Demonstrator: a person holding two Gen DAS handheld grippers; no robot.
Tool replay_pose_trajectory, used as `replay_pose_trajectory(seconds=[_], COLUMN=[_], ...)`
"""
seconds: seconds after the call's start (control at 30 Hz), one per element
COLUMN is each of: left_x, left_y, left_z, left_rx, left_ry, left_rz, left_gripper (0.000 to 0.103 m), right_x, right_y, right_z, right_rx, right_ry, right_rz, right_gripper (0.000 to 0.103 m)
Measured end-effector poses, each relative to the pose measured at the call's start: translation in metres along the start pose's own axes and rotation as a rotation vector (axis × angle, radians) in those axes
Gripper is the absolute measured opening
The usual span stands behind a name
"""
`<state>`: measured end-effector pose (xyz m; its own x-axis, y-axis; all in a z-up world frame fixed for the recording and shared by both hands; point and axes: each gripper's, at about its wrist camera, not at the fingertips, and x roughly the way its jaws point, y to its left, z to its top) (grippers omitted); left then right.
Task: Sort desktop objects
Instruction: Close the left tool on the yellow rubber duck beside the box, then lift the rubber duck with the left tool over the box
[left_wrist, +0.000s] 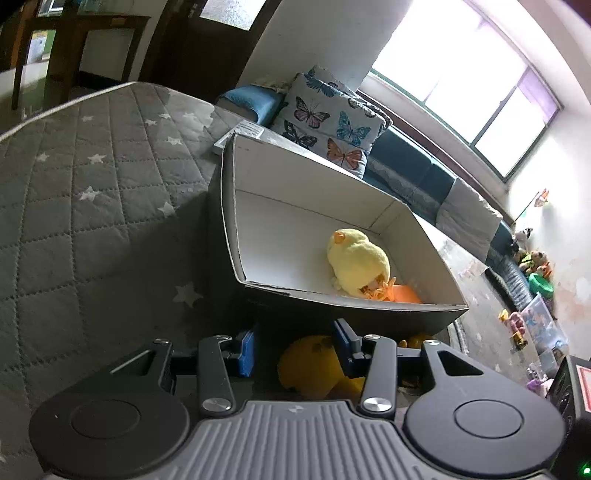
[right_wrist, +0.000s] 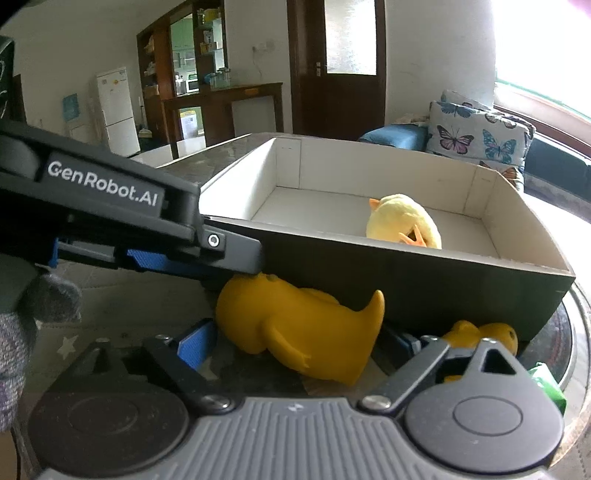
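Duck (right_wrist: 295, 332) lies on its side, tail toward the box (right_wrist: 406, 280).

Both tools sit low and close together, pointing roughly the same way. The left tool (left_wrist: 295, 349) has its blue-padded fingers (left_wrist: 246, 350) parted, a wide gap between them. The right tool (right_wrist: 295, 343) is likewise spread, its blue pads (right_wrist: 195, 345) well apart. In the right wrist view, the left tool reaches in from the left, lying across the frame above the right tool's fingers.
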<state>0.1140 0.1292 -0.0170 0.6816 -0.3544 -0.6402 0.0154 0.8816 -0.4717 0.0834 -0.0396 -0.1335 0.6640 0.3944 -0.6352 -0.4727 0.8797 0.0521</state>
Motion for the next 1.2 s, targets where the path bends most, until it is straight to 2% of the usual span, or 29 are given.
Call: replay_pose_trajectory(seconds=[0.13, 0.33, 0.53, 0.73, 0.9, 1.2], left_x=[0.003, 0.0, -0.017, -0.034, -0.038, -0.01], left_y=[-0.001, -0.008, -0.032, -0.056, -0.071, -0.055], left_z=[-0.006, -0.011, -0.008, -0.004, 0.017, 0.058], left_rx=[-0.017, -0.017, 0.024, 0.068, 0.095, 0.031], left_ry=[0.03, 0.039, -0.002, -0.046, -0.102, -0.122], left_rz=[-0.04, -0.061, -0.085, -0.108, -0.114, -0.087], left_gripper=[0.045, 0.045, 0.045, 0.045, 0.045, 0.045], right_x=[-0.001, -0.008, -0.032, -0.062, -0.072, -0.034], right_y=[0.0, -0.004, -0.008, -0.012, -0.018, -0.027], right_z=[-0.001, -0.004, -0.003, 0.011, 0.032, 0.075], right_rx=[-0.004, -0.01, -0.024, -0.045, -0.051, -0.055], right_ry=[0.001, 0.0, -0.034, -0.1, -0.16, -0.163], right_rz=[0.0, 0.0, -0.01, -0.037, -0.053, -0.045], right_gripper=[0.092, 0.092, 0.092, 0.092, 0.092, 0.092])
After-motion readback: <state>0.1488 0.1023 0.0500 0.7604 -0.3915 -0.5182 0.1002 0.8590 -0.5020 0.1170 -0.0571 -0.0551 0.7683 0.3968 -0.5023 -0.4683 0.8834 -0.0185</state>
